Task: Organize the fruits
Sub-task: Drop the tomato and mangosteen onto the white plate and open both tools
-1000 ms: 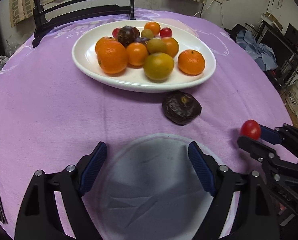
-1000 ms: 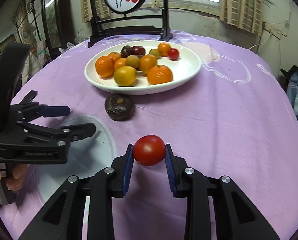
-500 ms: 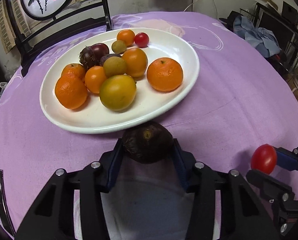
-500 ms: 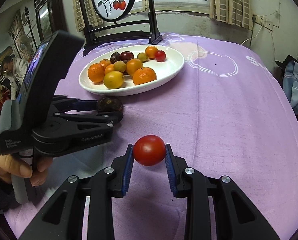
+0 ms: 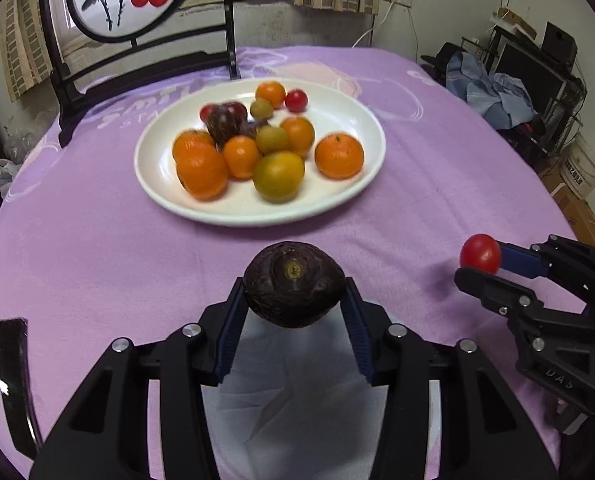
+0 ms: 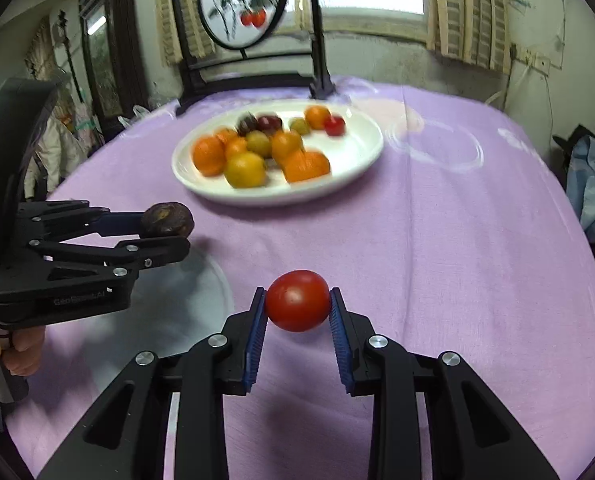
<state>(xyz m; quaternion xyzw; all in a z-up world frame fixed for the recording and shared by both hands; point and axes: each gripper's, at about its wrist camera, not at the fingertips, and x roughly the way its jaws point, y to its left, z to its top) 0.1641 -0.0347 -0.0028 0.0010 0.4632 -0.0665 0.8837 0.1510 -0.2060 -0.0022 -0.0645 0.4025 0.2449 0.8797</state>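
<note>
My left gripper is shut on a dark wrinkled passion fruit and holds it above the purple tablecloth; it also shows in the right wrist view. My right gripper is shut on a red cherry tomato, also seen in the left wrist view at the right. A white oval plate further back holds several oranges, greenish fruits, dark fruits and small tomatoes; it shows in the right wrist view too.
A clear round plate lies on the cloth under my left gripper. A dark wooden screen stand stands behind the plate. Clutter and shelves sit beyond the table's right edge.
My left gripper closed on the passion fruit and lifted it off the cloth, pulling back from the white plate. My right gripper kept the tomato and stayed nearly still.
</note>
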